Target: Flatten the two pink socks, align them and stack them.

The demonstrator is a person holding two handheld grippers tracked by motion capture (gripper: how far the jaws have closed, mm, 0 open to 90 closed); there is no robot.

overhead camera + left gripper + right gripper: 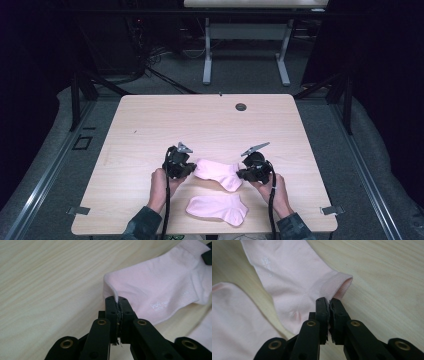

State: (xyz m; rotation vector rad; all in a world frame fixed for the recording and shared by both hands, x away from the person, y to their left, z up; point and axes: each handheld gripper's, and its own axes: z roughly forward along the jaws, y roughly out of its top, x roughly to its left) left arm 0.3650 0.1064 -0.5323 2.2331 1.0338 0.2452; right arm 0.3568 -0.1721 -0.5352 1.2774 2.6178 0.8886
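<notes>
Nearest the high camera, a second pink sock (217,209) lies flat near the front edge of the bench (150,125), between the person's two forearms. Just beyond it lies the pink ankle sock (218,174) that both grippers hold, stretched between them.

From the left gripper's own view, the left gripper (117,302) has its black jaws pressed together on a thin fold of fabric at the toe end of the pink ankle sock (160,287), and that corner is pulled up off the wood. Small white lettering with a little emblem (160,307) is printed on the sock's side near the heel; it is too small and blurred to read.

Seen from its own camera, the right gripper (329,302) is closed likewise, its jaws pinching the ribbed cuff (337,285) at the sock's open end. A faint white printed mark (267,263) shows farther along the sock; it too cannot be read.

A round grommet hole (241,106) sits near the bench's far edge.
</notes>
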